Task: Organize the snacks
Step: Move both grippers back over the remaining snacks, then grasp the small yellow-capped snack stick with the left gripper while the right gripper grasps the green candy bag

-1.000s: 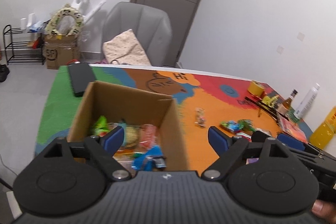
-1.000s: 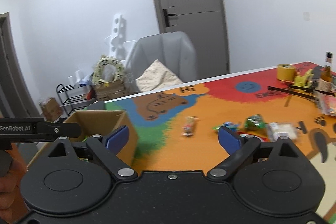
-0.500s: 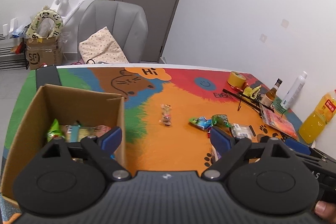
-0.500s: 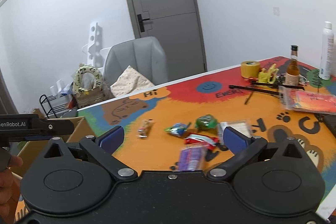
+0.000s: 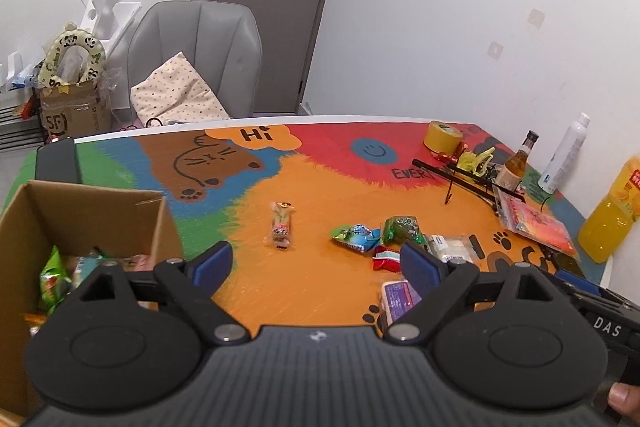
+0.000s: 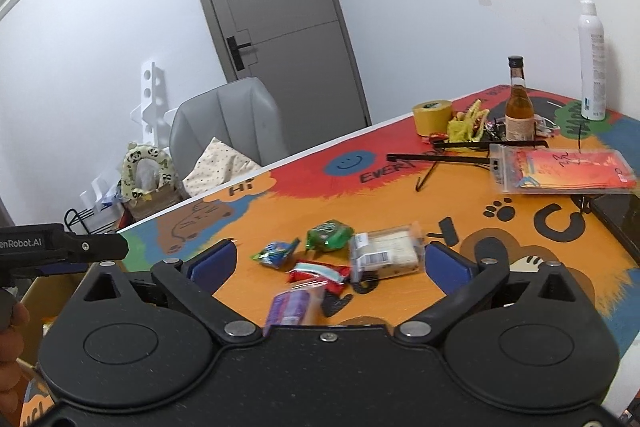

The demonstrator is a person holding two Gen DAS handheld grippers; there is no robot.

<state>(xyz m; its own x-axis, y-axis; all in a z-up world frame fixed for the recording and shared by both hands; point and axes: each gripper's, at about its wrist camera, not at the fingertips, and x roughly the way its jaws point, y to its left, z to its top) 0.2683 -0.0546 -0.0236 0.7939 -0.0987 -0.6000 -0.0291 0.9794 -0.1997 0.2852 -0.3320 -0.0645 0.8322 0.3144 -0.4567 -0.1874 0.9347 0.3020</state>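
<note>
Snacks (image 6: pixel 332 259) lie loose on the tabletop (image 5: pixel 320 279), now ahead of and between the right gripper (image 6: pixel 328 261) fingers, both pairs apart and empty. The left gripper (image 5: pixel 316 261) has swung off the box (image 5: pixel 80 215), which now sits left of its fingers; another pickup looks next.

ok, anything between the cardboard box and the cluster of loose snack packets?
Left wrist view: one lone snack bar lies on the mat between the cardboard box and the packet cluster; otherwise bare mat.
</note>
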